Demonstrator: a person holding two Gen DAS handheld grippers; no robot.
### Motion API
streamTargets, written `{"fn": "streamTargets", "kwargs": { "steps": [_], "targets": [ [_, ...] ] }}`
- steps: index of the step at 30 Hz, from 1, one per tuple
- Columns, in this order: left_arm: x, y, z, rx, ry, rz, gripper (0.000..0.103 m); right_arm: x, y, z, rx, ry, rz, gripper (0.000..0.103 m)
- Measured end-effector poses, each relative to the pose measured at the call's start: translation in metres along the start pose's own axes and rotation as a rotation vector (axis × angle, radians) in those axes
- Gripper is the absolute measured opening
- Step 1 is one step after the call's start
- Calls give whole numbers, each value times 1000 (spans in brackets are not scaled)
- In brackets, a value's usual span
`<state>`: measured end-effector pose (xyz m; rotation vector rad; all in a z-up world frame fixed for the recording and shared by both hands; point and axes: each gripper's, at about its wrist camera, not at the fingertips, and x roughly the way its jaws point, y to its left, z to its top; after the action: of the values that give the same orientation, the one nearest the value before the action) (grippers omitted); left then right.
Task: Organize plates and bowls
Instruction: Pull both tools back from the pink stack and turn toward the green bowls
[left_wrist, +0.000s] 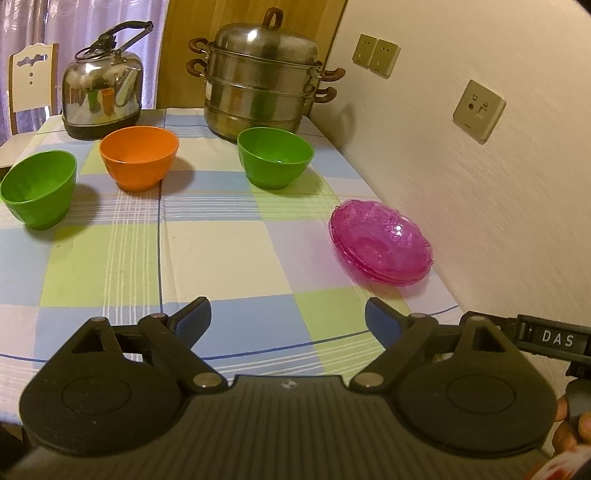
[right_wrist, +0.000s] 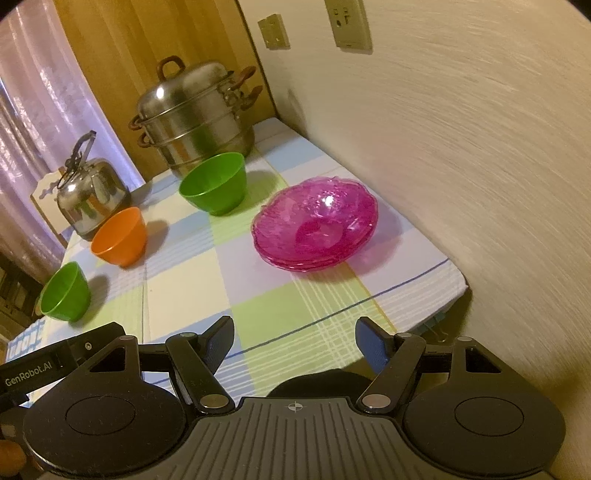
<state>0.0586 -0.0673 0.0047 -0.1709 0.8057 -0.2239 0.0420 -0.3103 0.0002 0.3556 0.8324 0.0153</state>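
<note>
On the counter (left_wrist: 221, 258), a green bowl (left_wrist: 37, 192), an orange bowl (left_wrist: 140, 157) and a second green bowl (left_wrist: 275, 157) are left unstacked; the pink plates (left_wrist: 382, 242) are already stacked near the wall. The left gripper (left_wrist: 288, 319) and right gripper (right_wrist: 293, 341) are spread, nothing gripped.

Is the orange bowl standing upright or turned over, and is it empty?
Upright and empty. The orange bowl rests on its narrow base with the rim facing up, and its inside shows only bare orange wall.
</note>
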Motion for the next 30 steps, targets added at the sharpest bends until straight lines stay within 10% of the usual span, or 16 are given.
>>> {"fn": "streamTargets", "kwargs": {
  "steps": [30],
  "targets": [
    [-36,77,1,-99,-44,146,90,28,76,-12,-128,47,105,73]
  ]
}}
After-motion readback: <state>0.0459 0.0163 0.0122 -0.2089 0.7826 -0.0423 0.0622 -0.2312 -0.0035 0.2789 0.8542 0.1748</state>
